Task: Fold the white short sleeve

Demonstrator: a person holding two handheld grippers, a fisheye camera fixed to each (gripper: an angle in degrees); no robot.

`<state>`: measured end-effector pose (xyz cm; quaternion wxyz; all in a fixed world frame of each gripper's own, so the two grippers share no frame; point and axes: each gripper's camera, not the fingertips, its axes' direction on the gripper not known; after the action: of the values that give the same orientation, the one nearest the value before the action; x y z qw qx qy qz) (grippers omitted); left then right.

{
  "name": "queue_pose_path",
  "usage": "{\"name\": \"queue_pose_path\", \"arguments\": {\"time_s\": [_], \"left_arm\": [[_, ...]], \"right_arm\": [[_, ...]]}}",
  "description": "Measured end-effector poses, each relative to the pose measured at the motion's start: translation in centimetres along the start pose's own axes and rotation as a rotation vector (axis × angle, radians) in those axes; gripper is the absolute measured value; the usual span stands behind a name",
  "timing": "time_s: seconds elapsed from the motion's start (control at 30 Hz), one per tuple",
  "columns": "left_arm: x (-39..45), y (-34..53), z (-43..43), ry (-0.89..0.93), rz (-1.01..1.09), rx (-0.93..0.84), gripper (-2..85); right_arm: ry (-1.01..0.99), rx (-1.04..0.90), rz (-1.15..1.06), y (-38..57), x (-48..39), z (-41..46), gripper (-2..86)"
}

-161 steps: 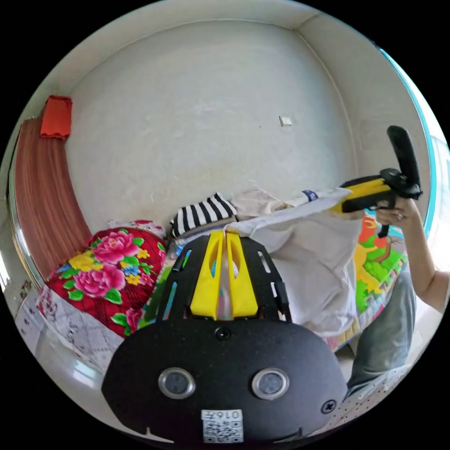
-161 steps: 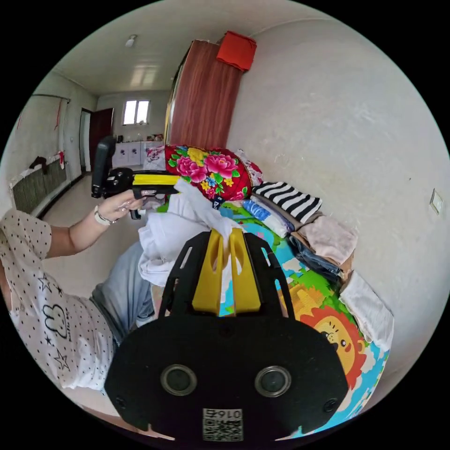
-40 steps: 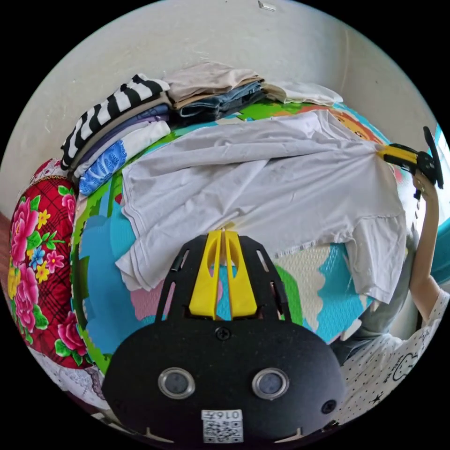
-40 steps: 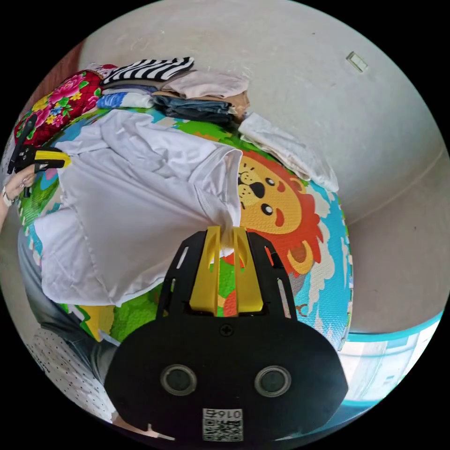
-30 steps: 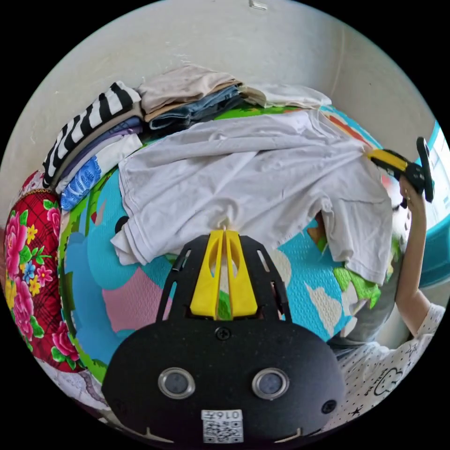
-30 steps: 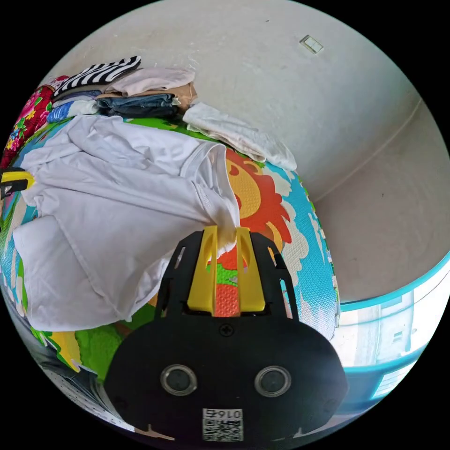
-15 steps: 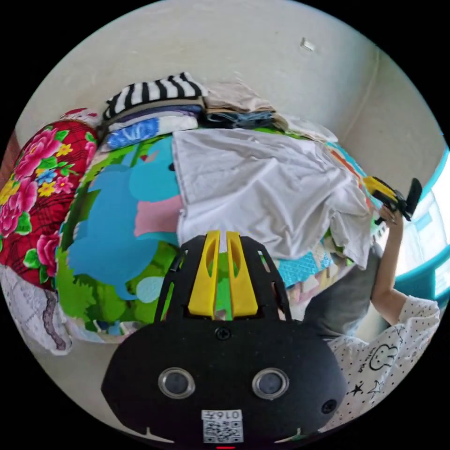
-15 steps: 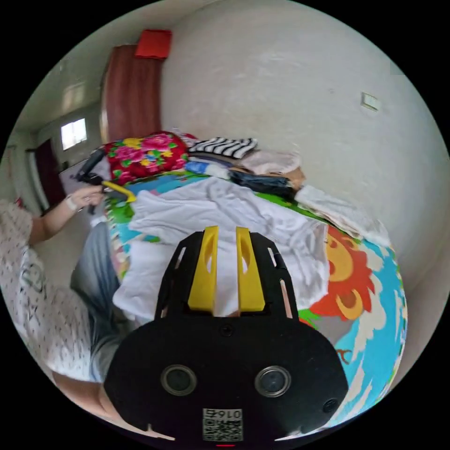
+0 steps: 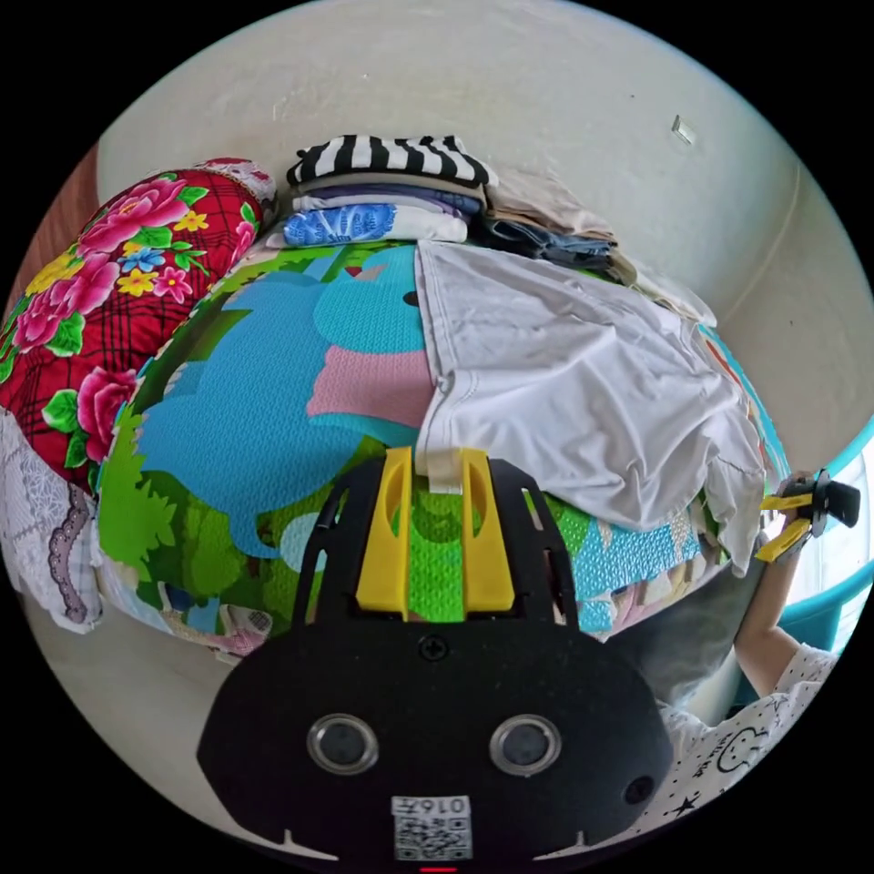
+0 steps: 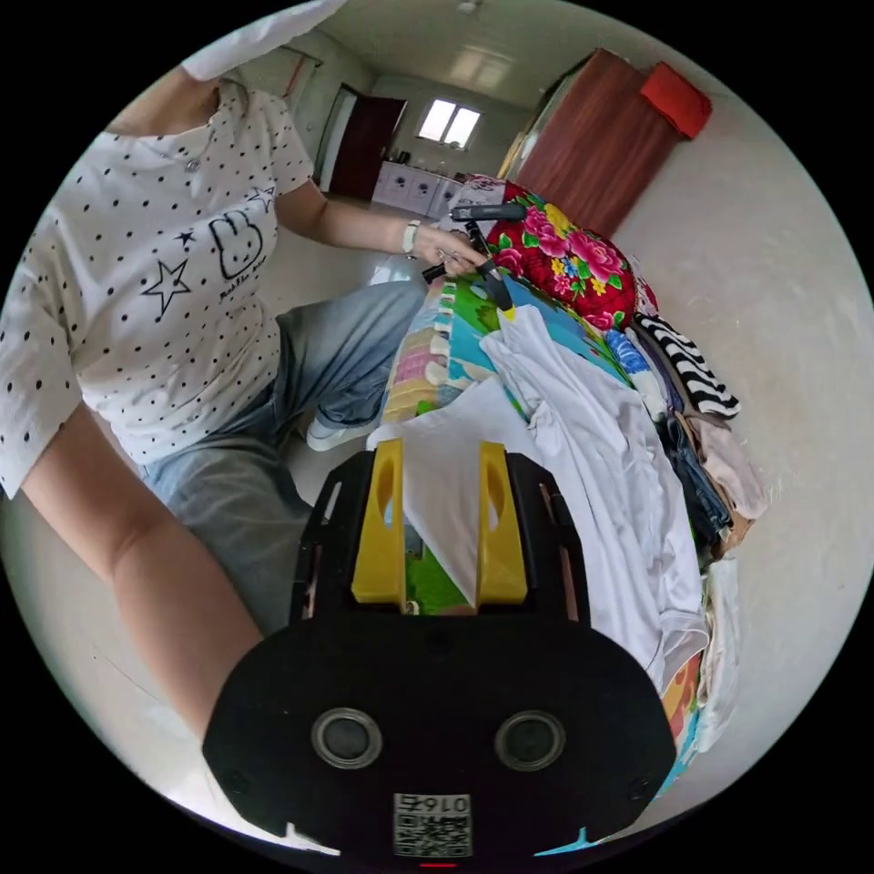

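Shirt [image 9: 564, 382] hem corner lies between open left gripper [image 9: 435, 464] jaws

Both tools have let go of the white shirt [image 9: 564, 382], now spread flat.

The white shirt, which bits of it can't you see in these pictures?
- Left gripper view: the white shirt hangs over the mat's far edge, so its lower sleeve is hidden.
- Right gripper view: the right tongs cover part of the shirt's near edge.
- Folded pile: its lower layers are too squashed to tell apart.
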<state>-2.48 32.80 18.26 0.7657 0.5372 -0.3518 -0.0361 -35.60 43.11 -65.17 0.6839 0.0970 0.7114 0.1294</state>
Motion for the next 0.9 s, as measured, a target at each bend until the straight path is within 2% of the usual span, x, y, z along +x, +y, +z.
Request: {"name": "queue_pose_path", "arguments": {"time_s": [0.17, 0.33, 0.4, 0.53, 0.63, 0.7, 0.8, 0.9], "left_arm": [[1.7, 0.4, -1.6, 0.011, 0.095, 0.003, 1.0], [2.3, -0.5, -5.8, 0.138, 0.144, -0.046, -0.5], [0.8, -1.3, -9.4, 0.267, 0.089, 0.017, -0.6], [-1.0, -2.0, -13.3, 0.438, 0.063, 0.098, -0.3], [-1.9, -2.4, -12.9, 0.377, 0.012, 0.077, 1.3], [-2.2, -2.1, -10.2, 0.195, -0.044, 0.012, 4.7], [-1.4, -0.5, -7.2, -0.044, -0.077, -0.091, 7.3], [1.7, 2.4, -6.6, -0.084, 0.016, -0.085, 7.8]], "right_arm": [[-0.005, -0.130, -0.041, -1.0, -1.5, 1.8, 14.3], [-0.054, -0.235, 0.028, -0.7, 0.1, 3.9, 11.9], [-0.063, -0.222, 0.038, -0.1, 0.4, 3.5, 10.6], [-0.050, -0.104, -0.052, 2.1, -0.8, 0.6, 2.3], [0.081, 0.102, -0.051, 5.2, -1.2, -3.2, 1.0], [0.179, 0.248, 0.012, 7.4, -0.8, -5.6, 0.8], [0.250, 0.431, 0.229, 11.5, 1.7, -8.5, 0.7], [0.148, 0.461, 0.604, 15.4, 7.7, -8.8, 1.1]]}}
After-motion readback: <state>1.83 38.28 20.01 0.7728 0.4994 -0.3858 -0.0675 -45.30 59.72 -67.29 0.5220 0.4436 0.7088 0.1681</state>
